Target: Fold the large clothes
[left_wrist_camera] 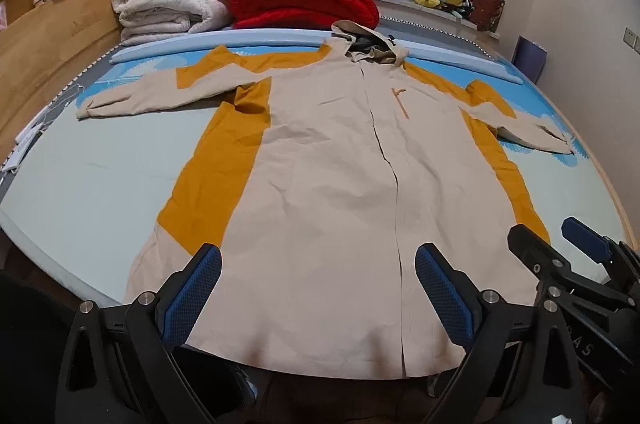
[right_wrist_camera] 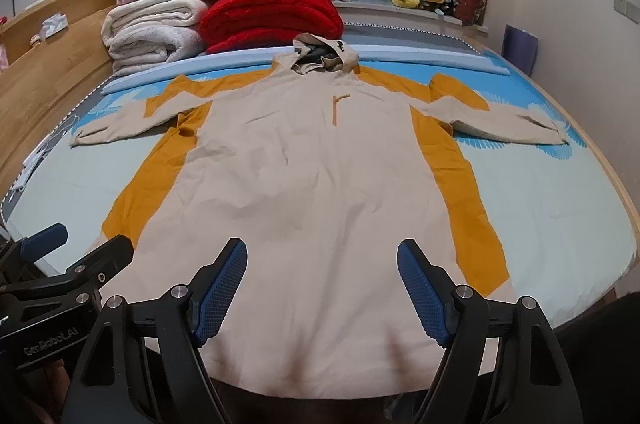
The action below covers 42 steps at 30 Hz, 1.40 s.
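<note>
The coat (left_wrist_camera: 332, 184) lies flat, long axis running away from both grippers, hem nearest. The left gripper (left_wrist_camera: 318, 288) and right gripper (right_wrist_camera: 322, 288) hover over the hem side by side, jaws wide and empty.

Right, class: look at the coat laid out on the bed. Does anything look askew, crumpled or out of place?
Mostly tidy. The coat lies flat, front up, sleeves spread. Two small oddities: the hood is bunched up rather than flattened, and the hem hangs slightly over the near edge of the bed.
</note>
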Each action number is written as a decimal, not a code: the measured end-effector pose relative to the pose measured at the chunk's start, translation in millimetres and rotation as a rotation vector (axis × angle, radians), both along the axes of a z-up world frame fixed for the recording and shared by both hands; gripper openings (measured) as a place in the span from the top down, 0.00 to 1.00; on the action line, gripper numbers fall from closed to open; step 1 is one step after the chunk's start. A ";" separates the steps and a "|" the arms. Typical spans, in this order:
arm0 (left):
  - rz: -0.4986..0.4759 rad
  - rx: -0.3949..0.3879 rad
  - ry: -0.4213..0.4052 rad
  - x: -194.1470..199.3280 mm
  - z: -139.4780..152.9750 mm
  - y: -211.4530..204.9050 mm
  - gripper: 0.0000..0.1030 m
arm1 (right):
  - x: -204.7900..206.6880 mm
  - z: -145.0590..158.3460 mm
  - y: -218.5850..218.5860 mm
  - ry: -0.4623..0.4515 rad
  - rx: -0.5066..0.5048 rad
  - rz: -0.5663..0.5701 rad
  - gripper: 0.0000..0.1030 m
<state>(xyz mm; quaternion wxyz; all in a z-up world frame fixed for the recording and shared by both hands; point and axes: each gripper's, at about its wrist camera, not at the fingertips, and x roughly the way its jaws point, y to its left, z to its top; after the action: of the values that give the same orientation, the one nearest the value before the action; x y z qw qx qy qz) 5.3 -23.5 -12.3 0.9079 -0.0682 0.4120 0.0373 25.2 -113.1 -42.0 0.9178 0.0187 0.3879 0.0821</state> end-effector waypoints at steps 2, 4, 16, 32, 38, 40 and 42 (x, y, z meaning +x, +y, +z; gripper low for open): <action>-0.008 0.013 -0.001 0.5 0.1 -1.8 0.07 | 0.1 0.7 0.5 -0.004 -0.001 0.006 0.25; -0.018 0.015 0.001 1.1 1.0 -2.4 0.10 | -0.5 1.3 0.7 -0.009 0.001 0.009 0.25; -0.028 0.010 0.020 -1.6 -0.6 -5.6 0.18 | -3.2 5.1 3.2 -0.065 -0.117 0.010 0.25; -0.046 -0.005 0.026 -3.5 -1.1 -8.8 0.18 | -5.1 5.7 3.2 -0.063 -0.111 0.009 0.34; -0.032 -0.017 0.034 -3.1 -1.6 -6.8 0.19 | -5.1 6.8 3.5 -0.064 -0.110 0.012 0.34; -0.030 -0.017 0.037 -2.6 -1.9 -6.8 0.19 | -5.4 7.0 3.8 -0.067 -0.108 0.010 0.34; -0.029 -0.015 0.040 -2.6 -2.5 -6.9 0.19 | -5.8 8.3 3.9 -0.068 -0.105 0.009 0.34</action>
<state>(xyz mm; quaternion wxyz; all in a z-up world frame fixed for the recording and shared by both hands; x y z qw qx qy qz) 2.7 -30.4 -14.7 0.8994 -0.0684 0.4311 0.0222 19.4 -109.2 -33.7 0.9299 -0.0340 0.3602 0.0665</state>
